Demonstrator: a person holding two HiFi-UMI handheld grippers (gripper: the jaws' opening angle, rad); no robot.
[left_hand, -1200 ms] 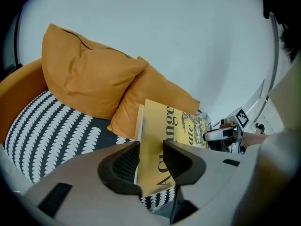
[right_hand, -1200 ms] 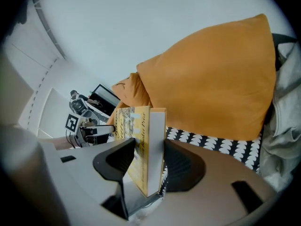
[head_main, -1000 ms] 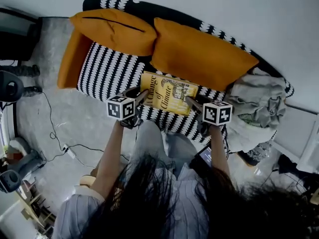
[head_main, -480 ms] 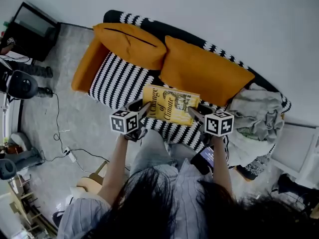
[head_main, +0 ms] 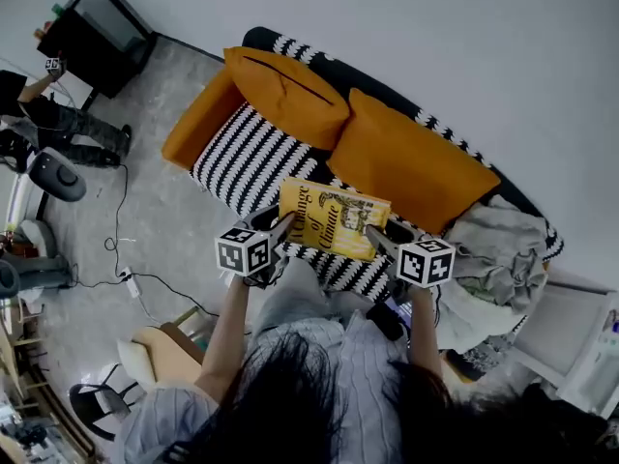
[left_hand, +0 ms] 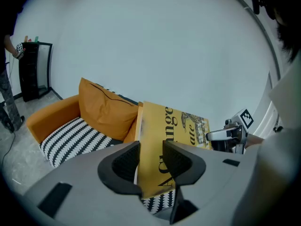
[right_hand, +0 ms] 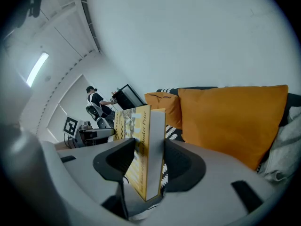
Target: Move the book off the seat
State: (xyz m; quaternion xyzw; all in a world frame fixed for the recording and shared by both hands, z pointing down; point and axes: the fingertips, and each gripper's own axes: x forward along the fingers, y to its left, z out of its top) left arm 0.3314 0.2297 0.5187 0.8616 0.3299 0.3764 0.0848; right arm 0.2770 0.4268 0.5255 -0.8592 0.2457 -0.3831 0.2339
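Colour rundown: the book [head_main: 334, 218] is bright yellow with black lettering and pale page edges. The sofa seat [head_main: 242, 153] is a black-and-white zigzag stripe, and the same pattern runs along the sofa back [head_main: 319, 61]. Both cushions [head_main: 286, 95] [head_main: 411, 167] are plain orange, and so is the armrest [head_main: 198, 119]. The left gripper [head_main: 282, 225] and right gripper [head_main: 379, 237] are grey with black pads, and their cubes [head_main: 242, 251] are white with black square markers. The blanket [head_main: 498, 249] is a washed-out grey. The floor [head_main: 145, 220] is mottled grey, the wall [head_main: 435, 37] is pale and plain, and the cabinet [head_main: 102, 37] is black.
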